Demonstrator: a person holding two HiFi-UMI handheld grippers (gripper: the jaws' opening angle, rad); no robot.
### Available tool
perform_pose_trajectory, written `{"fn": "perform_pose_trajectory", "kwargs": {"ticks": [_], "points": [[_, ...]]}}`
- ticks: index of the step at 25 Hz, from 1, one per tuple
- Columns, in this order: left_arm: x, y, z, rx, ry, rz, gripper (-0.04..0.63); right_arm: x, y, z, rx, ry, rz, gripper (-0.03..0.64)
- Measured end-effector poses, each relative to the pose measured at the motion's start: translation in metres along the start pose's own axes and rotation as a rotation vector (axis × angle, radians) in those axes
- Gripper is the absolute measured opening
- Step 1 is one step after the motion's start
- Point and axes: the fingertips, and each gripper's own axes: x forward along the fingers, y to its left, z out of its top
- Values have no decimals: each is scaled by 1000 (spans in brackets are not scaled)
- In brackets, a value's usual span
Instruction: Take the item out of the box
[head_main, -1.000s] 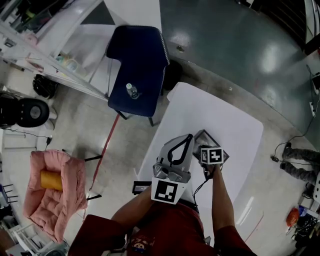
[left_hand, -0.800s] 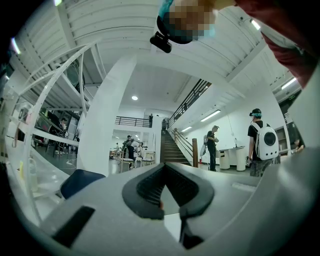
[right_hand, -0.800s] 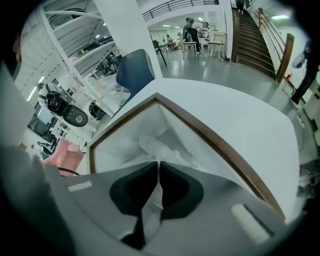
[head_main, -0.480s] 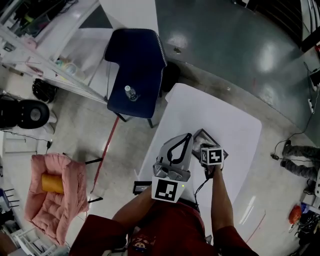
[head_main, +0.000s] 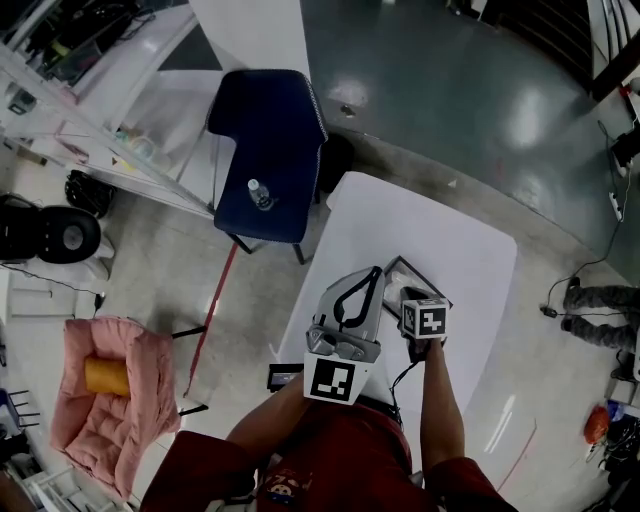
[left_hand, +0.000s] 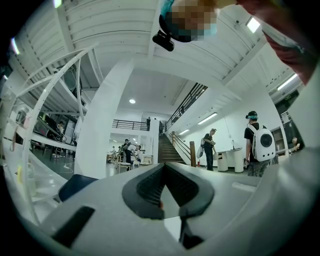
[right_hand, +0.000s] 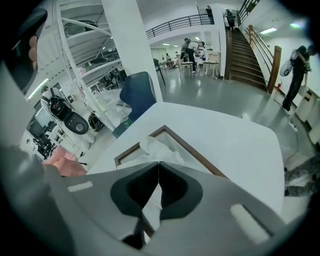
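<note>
Pinching what, in the near foreground?

Right gripper (right_hand: 159, 163), tilted steeply down, its smooth grey jaws pressed together on a crumpled sheet of white paper (right_hand: 152, 145). The thin sheet shows through the gap behind the dark pads, and the rest lies in the box (right_hand: 191, 148), a shallow, brown-rimmed rectangle on the smooth white table (right_hand: 225, 125).

And the other hand?

Left gripper (left_hand: 164, 167) held level above the tabletop, jaws closed tip to tip with nothing between them. Its own view misses the box altogether and looks across a hall to a staircase (left_hand: 169, 149) and a person (left_hand: 250, 132) wearing a white backpack (left_hand: 262, 145).

What does the overhead angle add?

It alone shows both bare forearms (head_main: 437, 400) reaching forward from a red shirt (head_main: 340, 450), the grippers side by side, the right one above the box. Beyond the table's far-left corner stands a padded blue chair (head_main: 270, 120) with a bottle (head_main: 258, 192) on its seat. Well off to the left, on the pale floor (head_main: 150, 270), a pink cushioned seat (head_main: 110, 420) holds an orange roll (head_main: 105, 377).
</note>
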Motion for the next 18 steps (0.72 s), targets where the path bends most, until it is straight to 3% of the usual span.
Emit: {"fn": "perform_pose_trajectory", "kwargs": {"ticks": [5, 12, 18], "points": [[-8, -3, 7, 38, 1, -14, 3, -18, 6, 7, 7, -58, -11, 3], [-21, -8, 30, -67, -114, 29, 3, -55, 25, 11, -8, -153, -14, 5], [-32, -15, 44, -72, -154, 11, 3, -88, 30, 18, -10, -232, -38, 5]]}}
